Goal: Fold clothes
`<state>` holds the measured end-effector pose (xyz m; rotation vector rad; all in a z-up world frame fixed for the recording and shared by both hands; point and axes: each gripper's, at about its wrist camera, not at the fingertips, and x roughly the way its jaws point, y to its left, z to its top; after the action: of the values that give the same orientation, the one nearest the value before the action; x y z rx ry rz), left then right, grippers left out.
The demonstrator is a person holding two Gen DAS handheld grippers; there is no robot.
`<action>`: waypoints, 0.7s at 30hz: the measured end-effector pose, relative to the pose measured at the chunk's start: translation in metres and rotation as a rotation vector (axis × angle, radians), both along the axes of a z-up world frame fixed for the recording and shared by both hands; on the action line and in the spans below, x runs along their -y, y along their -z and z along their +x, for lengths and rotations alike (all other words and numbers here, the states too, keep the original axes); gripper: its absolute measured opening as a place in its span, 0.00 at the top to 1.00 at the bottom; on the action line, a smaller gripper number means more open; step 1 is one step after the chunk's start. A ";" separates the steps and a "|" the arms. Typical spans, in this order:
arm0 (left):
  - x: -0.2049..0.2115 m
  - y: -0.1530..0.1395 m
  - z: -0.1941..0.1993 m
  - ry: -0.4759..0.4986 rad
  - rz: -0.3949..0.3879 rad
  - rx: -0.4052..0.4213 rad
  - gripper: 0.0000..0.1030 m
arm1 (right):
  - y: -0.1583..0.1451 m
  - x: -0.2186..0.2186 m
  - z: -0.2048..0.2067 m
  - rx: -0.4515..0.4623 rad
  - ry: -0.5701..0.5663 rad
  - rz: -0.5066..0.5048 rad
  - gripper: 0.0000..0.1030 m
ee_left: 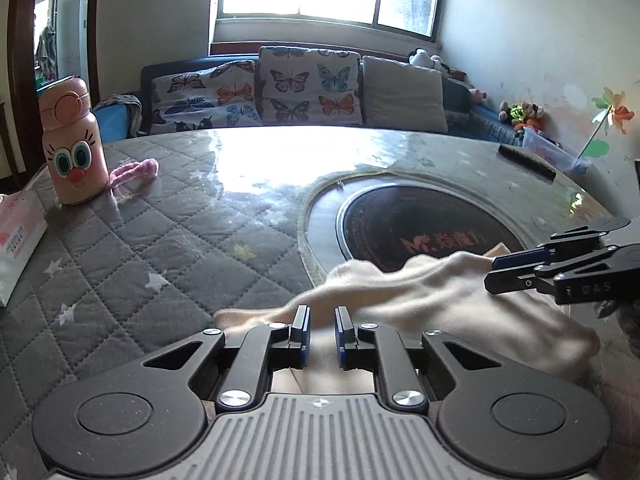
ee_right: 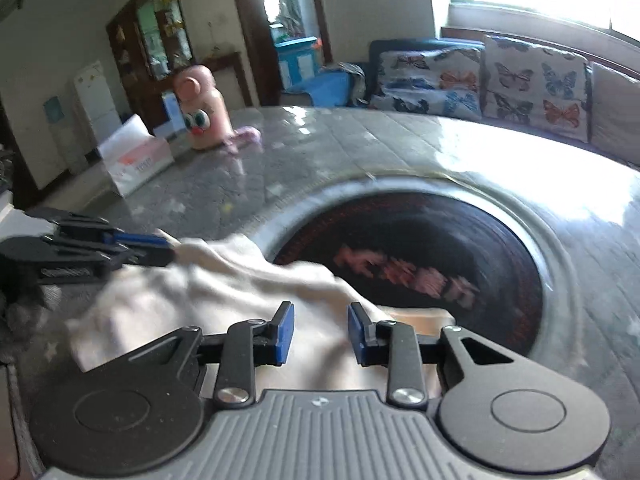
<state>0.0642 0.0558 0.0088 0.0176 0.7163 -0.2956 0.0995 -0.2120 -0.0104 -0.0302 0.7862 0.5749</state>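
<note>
While both tools hover low over it, the one cream garment [ee_left: 400, 292] lies rumpled on the quilted worktop [ee_left: 160, 240], overlapping the round dark hotplate [ee_left: 420, 220], probably spread for a first fold. Left hand-held gripper [ee_left: 322, 326] and right hand-held gripper [ee_right: 320, 330] both stand parted, gripping nothing. One pink bottle [ee_left: 74, 140] and one tissue box [ee_left: 16, 232] sit well apart.

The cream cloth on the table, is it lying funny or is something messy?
Yes. The cream cloth is bunched in wrinkles, not flat, and one edge droops over the dark round burner set in the table. Nothing looks spilled or broken.
</note>
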 end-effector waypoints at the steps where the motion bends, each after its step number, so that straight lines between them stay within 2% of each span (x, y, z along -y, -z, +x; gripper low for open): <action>1: 0.000 0.001 -0.001 -0.002 0.009 -0.003 0.85 | 0.003 0.005 0.000 -0.010 0.013 -0.005 0.72; 3: -0.001 0.003 -0.001 -0.013 0.010 -0.010 0.85 | 0.006 0.013 0.001 -0.019 0.033 0.016 0.77; 6: -0.004 -0.002 -0.007 -0.023 0.006 -0.002 0.85 | 0.000 0.016 -0.002 0.012 0.046 0.011 0.76; 8: -0.003 -0.007 -0.014 -0.017 0.006 0.011 0.80 | -0.007 0.019 -0.008 0.023 0.037 0.018 0.76; 11: 0.001 -0.012 -0.028 0.000 0.009 0.026 0.68 | -0.016 0.022 -0.021 0.034 -0.001 0.014 0.76; 17: 0.016 -0.008 -0.051 0.054 0.044 0.030 0.63 | -0.021 0.010 -0.052 0.054 -0.101 -0.024 0.76; 21: 0.021 0.000 -0.061 0.070 0.076 0.025 0.63 | -0.013 0.000 -0.067 0.070 -0.151 -0.081 0.76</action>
<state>0.0027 0.0349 0.0086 0.1191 0.7031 -0.3346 0.0320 -0.2118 0.0023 -0.1846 0.7422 0.6815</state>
